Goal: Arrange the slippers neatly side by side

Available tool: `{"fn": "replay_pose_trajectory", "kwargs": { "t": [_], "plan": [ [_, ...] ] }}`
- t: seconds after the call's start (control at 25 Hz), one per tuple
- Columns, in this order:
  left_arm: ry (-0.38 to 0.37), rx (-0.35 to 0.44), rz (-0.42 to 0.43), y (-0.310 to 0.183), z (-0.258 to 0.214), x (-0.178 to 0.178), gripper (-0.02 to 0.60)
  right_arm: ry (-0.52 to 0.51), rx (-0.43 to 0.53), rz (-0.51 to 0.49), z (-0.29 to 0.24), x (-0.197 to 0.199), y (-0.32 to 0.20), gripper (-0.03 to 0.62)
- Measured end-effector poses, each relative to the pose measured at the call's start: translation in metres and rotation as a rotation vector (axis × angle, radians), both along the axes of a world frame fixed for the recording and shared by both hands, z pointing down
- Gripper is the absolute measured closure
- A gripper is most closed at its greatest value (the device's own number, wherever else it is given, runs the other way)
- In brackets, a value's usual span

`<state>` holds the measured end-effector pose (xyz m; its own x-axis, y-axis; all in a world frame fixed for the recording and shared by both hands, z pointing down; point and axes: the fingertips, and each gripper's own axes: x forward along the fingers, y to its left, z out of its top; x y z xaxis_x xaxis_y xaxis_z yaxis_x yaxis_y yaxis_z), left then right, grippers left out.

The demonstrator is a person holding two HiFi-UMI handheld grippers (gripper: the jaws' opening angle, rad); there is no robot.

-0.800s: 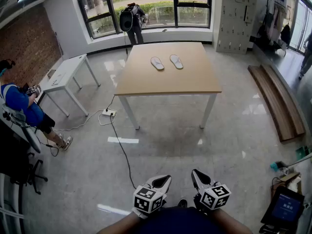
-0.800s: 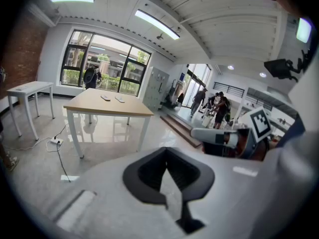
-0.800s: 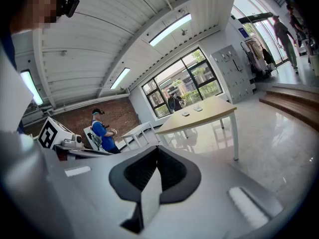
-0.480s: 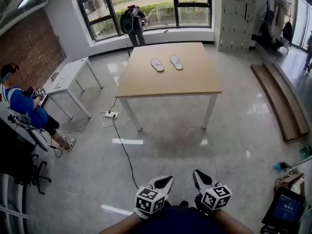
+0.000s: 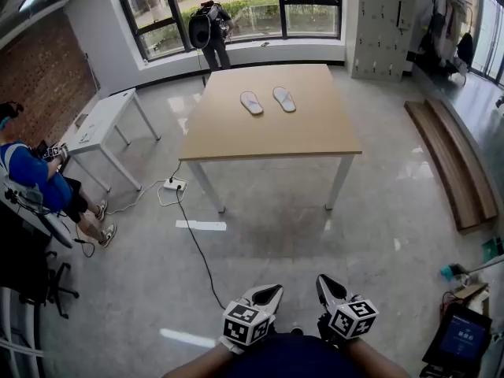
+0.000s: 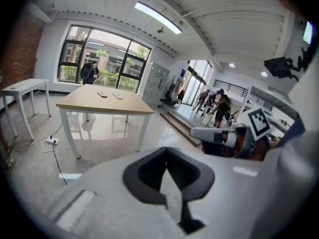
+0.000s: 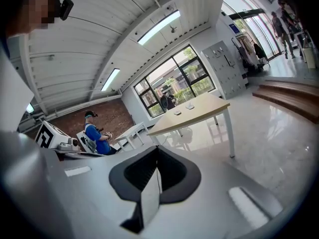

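Note:
Two pale slippers, a left one (image 5: 251, 102) and a right one (image 5: 283, 98), lie a little apart on the far half of the wooden table (image 5: 272, 132), both toes pointing away from me. They show small in the left gripper view (image 6: 101, 94) and in the right gripper view (image 7: 178, 112). My left gripper (image 5: 266, 294) and right gripper (image 5: 325, 287) hang low near my body, several steps short of the table. Each has its jaws pressed together with nothing between them (image 6: 167, 166) (image 7: 155, 158).
A small white table (image 5: 102, 124) stands left of the wooden one, and a seated person in blue (image 5: 31, 179) is at the far left. A power strip and cable (image 5: 173, 185) lie on the floor. A wooden bench (image 5: 453, 160) runs along the right. A person with a backpack (image 5: 206, 30) stands at the window.
The view has shifted slightly and the table sits a touch nearer. Both grippers keep their low position and stay shut.

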<state>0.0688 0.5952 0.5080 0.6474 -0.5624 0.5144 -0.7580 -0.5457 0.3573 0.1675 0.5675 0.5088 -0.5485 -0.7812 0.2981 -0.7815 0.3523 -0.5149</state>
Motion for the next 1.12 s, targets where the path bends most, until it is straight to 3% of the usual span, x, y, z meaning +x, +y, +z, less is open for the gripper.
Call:
{"fn": "replay_pose_trajectory", "kwargs": {
  "t": [0.64,1.12],
  "plan": [
    [0.084,-0.021,0.062,-0.149,-0.004,-0.066,0.578,0.080,-0.026,0.070,-0.002,-0.066,-0.135,0.583],
    [0.131,-0.066,0.056,-0.211,0.010,-0.101,0.578,0.122,-0.042,0.055,0.000,-0.104,-0.197,0.583]
  ]
}}
